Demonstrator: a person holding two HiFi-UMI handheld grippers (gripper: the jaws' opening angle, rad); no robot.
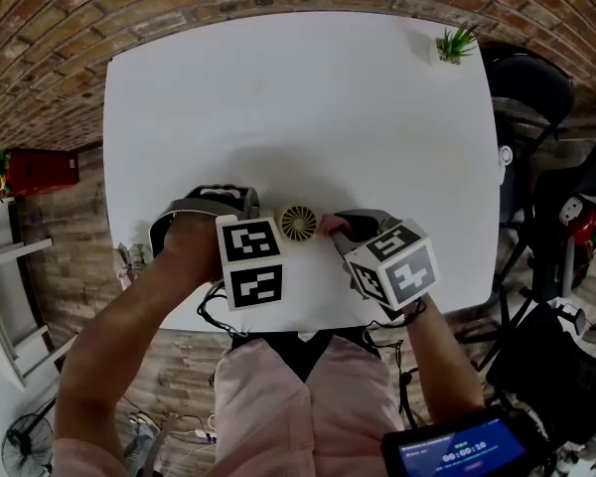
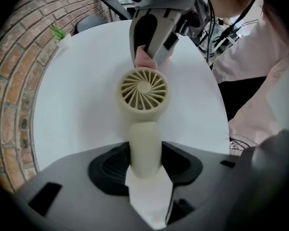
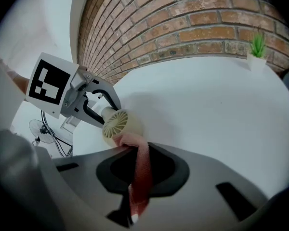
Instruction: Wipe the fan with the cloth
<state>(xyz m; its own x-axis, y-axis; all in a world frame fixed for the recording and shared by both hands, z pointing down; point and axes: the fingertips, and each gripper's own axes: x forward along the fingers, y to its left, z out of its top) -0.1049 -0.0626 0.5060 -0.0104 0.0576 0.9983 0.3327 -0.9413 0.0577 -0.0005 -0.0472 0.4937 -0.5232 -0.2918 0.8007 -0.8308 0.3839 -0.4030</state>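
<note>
Fan [image 2: 143,93] mid-wipe, held over the counter's [image 1: 308,107] near edge.
Your left tool [image 2: 145,163] clamps its cream handle, with the round vaned grille toward you. Your right tool [image 3: 138,173] pinches the pink cloth [image 3: 135,146] against the head's rim. The next move is probably to drag the cloth around that rim while holding the handle steady.

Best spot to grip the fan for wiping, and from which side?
The handle, from its free end, as the left tongs do now. It's a straight narrow stem that fits between the jaws, and that leaves the round grilled head clear for the cloth.
</note>
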